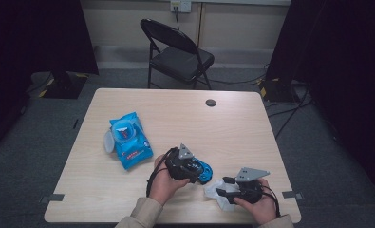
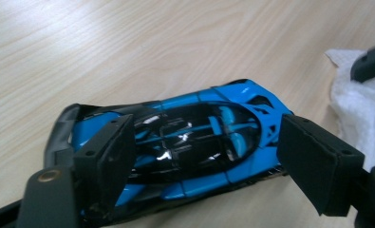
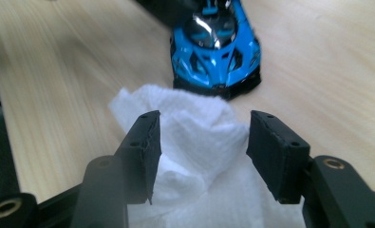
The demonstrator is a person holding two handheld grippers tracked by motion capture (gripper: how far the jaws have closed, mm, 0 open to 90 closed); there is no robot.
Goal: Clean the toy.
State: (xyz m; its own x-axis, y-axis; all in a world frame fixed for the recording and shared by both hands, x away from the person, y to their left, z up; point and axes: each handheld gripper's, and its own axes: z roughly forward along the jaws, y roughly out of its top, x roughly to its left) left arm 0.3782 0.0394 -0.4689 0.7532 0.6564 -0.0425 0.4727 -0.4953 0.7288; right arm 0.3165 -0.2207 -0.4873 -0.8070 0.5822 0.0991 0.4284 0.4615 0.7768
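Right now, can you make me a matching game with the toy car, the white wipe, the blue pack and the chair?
Things:
1. toy car
2. white wipe
3. blue pack of wipes
4. folding chair

Places:
A. on the floor beyond the table
B. between the left gripper's open jaws
C. lying on the table's left part, apart from both grippers
D. between the right gripper's jaws

Pairs: 1-B, 2-D, 3-C, 4-A
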